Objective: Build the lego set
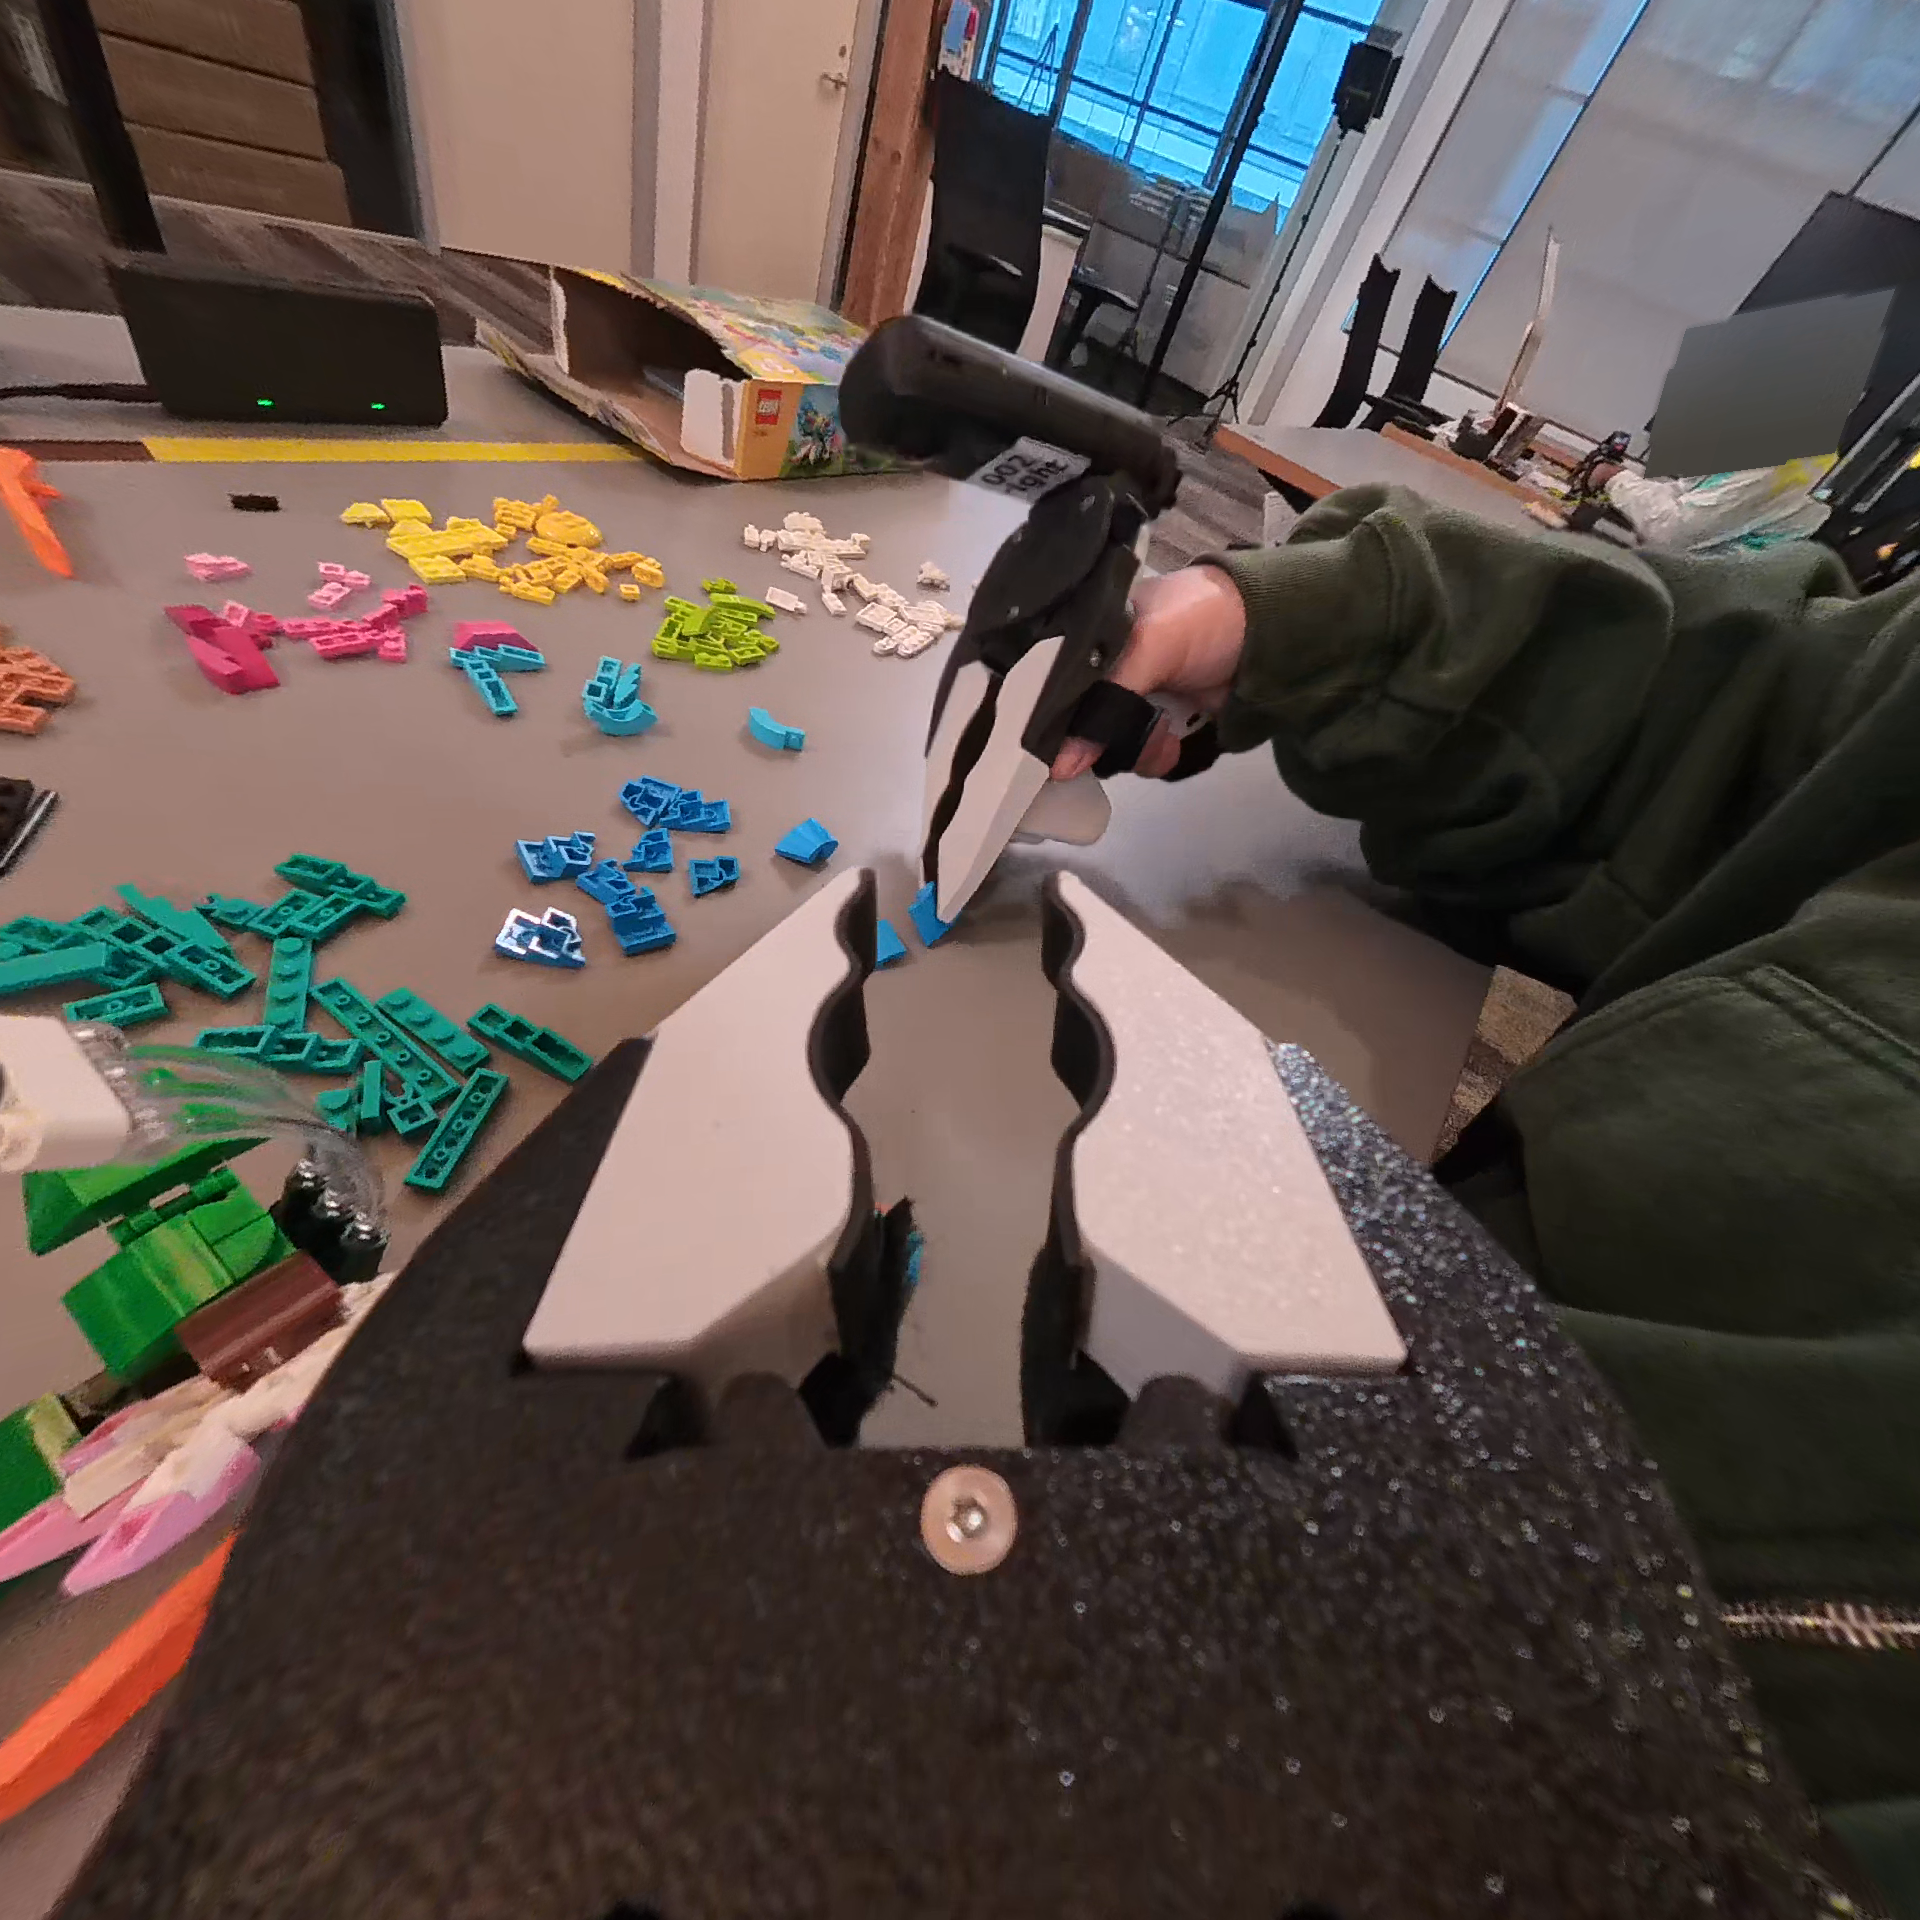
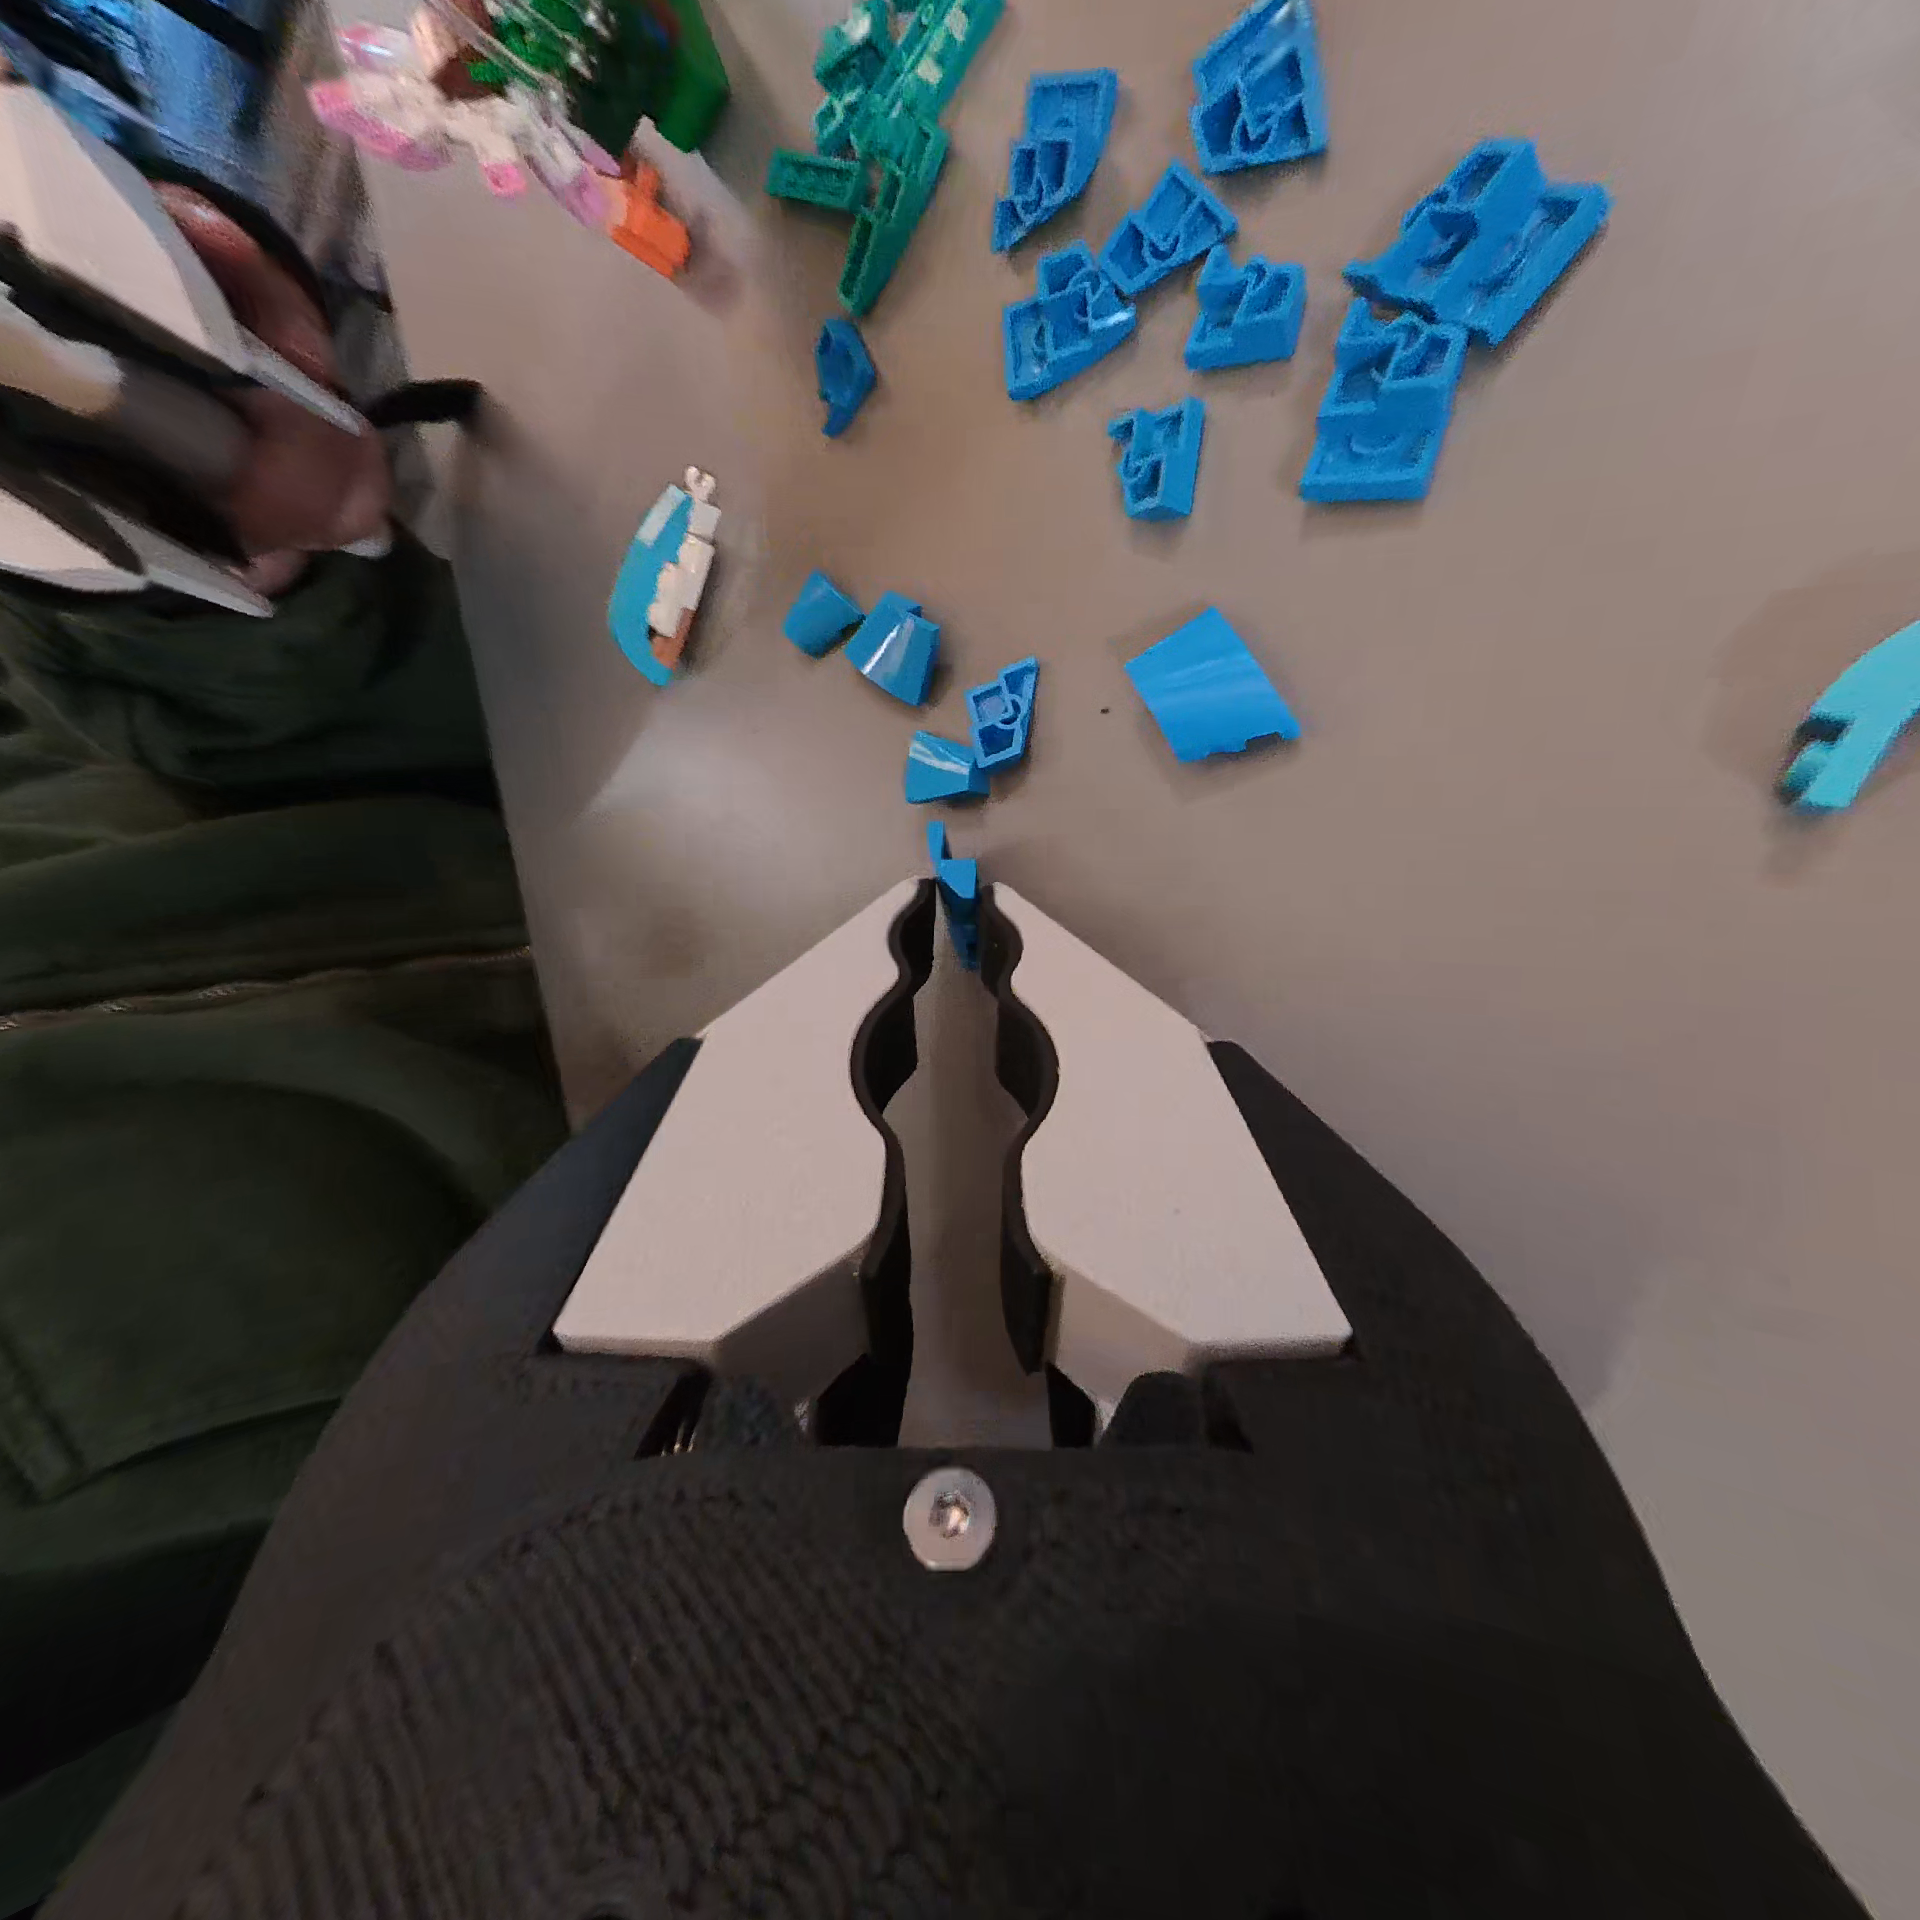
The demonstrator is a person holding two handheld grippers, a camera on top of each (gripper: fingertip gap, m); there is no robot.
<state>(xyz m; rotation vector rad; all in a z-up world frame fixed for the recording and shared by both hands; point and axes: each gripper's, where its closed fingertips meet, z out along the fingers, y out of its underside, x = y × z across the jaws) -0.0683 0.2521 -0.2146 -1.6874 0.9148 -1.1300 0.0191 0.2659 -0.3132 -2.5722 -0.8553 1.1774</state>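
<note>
Pinching a small blue brick [image 2: 956, 894] at the very tips of the right gripper [image 2: 957, 888], jaws drawn narrow onto it, brick on edge and low over the grey worktop [image 2: 1455, 1039]. Tip grip probably chosen because of small size and crowding: loose blue slopes [image 2: 940, 767] just beyond, bigger blue pile [image 2: 1247, 260] farther out. Left gripper [image 1: 956, 904] parked with jaws wide and nothing between them, aimed at the same spot, likely waiting to receive or steady. Sorted by colour for quick picking: teal plates [image 1: 312, 997], yellow pieces [image 1: 499, 551], white pieces [image 1: 852, 582], pink pieces [image 1: 301, 634]. Partly built green model [image 1: 156, 1278] at near left, well apart from the pinch; torn set box [image 1: 686, 364] at far edge. Cannot tell whether brick touches worktop.
</note>
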